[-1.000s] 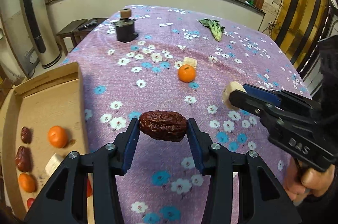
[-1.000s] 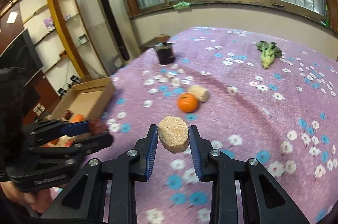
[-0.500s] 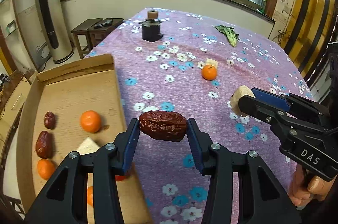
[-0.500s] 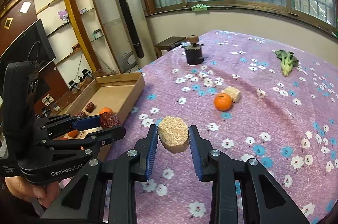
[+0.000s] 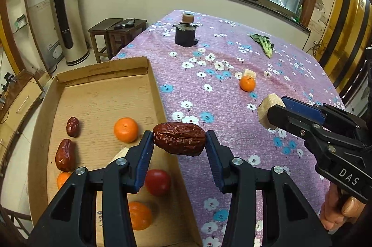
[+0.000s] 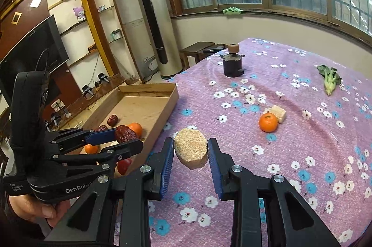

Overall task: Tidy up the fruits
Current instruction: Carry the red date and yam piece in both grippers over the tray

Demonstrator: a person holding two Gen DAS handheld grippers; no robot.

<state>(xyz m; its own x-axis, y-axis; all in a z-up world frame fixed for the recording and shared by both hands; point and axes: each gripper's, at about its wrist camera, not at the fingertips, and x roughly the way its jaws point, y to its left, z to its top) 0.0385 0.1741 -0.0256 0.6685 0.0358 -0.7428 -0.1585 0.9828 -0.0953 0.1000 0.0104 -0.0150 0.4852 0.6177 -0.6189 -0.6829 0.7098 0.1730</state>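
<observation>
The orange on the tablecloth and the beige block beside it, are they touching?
Cannot tell. In both wrist views the orange overlaps the beige block behind it, so no gap shows between them, but the overlap could hide one.

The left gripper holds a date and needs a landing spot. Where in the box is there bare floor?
Far half of the cardboard box, beyond the small date and tangerine, is bare. The near end is crowded: large date, tomato, more tangerines.
</observation>
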